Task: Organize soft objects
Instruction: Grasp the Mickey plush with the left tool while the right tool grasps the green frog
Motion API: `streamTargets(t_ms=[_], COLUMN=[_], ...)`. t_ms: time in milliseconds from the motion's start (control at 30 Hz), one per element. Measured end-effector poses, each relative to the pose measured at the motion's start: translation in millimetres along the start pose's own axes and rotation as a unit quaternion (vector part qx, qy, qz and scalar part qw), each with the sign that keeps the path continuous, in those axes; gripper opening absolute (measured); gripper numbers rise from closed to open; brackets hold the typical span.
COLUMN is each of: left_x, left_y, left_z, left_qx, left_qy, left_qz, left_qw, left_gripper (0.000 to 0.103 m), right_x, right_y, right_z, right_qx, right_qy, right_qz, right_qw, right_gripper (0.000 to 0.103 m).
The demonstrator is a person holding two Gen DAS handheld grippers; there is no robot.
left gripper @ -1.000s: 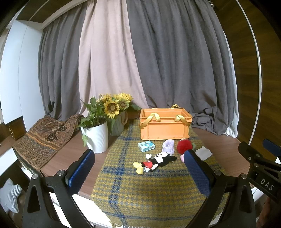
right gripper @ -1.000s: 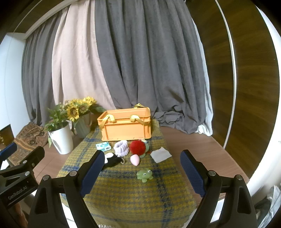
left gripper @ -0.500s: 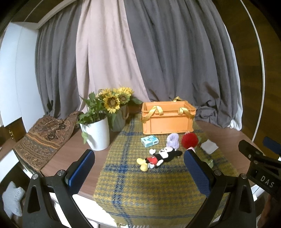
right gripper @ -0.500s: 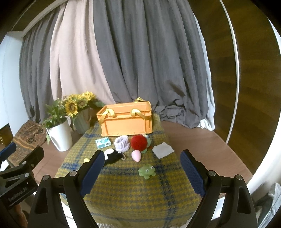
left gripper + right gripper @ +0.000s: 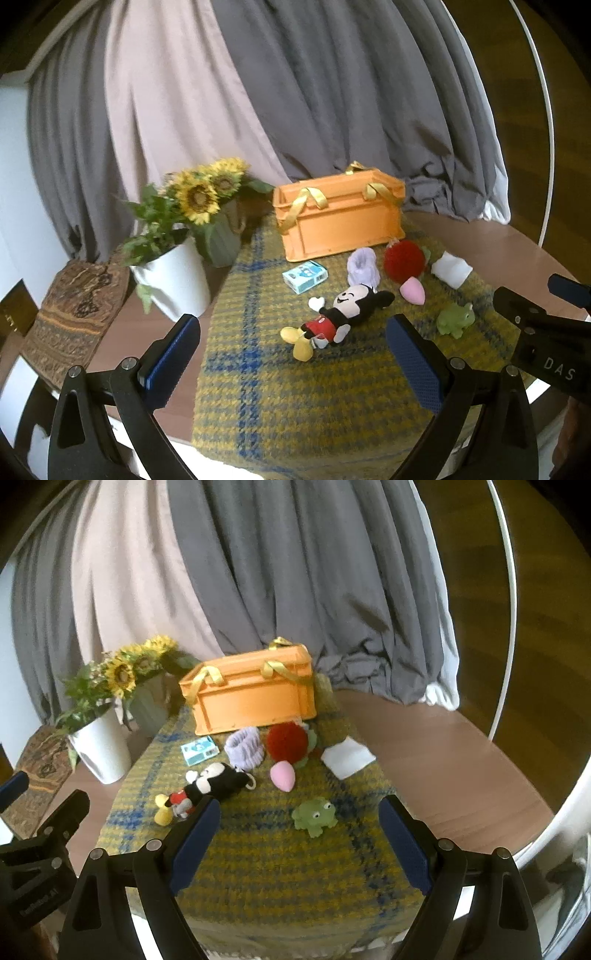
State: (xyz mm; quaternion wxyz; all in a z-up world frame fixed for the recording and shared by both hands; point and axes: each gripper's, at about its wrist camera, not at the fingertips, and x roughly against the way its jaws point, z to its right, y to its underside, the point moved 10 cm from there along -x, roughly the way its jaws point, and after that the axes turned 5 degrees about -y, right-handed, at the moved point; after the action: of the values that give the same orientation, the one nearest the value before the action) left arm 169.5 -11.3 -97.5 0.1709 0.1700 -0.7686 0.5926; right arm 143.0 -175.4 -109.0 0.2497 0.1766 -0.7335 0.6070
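Left tool (image 5: 291, 354) and right tool (image 5: 299, 834): both held released, nothing grasped. Mouse plush (image 5: 338, 315), green frog (image 5: 314, 815), orange crate (image 5: 251, 698) laid on plaid cloth (image 5: 295, 878).

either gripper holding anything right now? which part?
Nothing held. Left gripper and right gripper both stand open and empty above the cloth; mouse plush and green frog lie untouched.

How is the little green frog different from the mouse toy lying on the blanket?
The green frog is small, squat and all green; the mouse toy is longer, black, red, white and yellow. The frog sits upright with eyes on top; the mouse toy lies stretched out. Both rest on the checked blanket, untouched.
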Motion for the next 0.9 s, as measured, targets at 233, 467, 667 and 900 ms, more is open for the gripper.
streamTargets(t_ms=[233, 467, 667, 900], left_x=[-45, -90, -125, -159], left_y=[5, 10, 14, 20], left_z=[17, 37, 58, 78], left_qx=[-0.04, -0.077, -0.112, -0.146], left_qy=[0.028, 0.054, 0.078, 0.101], left_qz=[-0.024, -0.046, -0.054, -0.068], left_qw=[0.9985, 0.9945, 0.9892, 0.9817], left_gripper=[0.1, 0.098, 0.096, 0.095], right_x=[-38, -73, -102, -128], right_y=[9, 19, 28, 35], right_z=[5, 9, 19, 25], right_qx=[-0.02, -0.034, -0.046, -0.067], right_qy=[0.017, 0.037, 0.057, 0.072], right_qz=[-0.028, -0.055, -0.073, -0.084], right_qw=[0.999, 0.997, 0.995, 0.992], right_gripper=[0.089, 0.088, 0.088, 0.088])
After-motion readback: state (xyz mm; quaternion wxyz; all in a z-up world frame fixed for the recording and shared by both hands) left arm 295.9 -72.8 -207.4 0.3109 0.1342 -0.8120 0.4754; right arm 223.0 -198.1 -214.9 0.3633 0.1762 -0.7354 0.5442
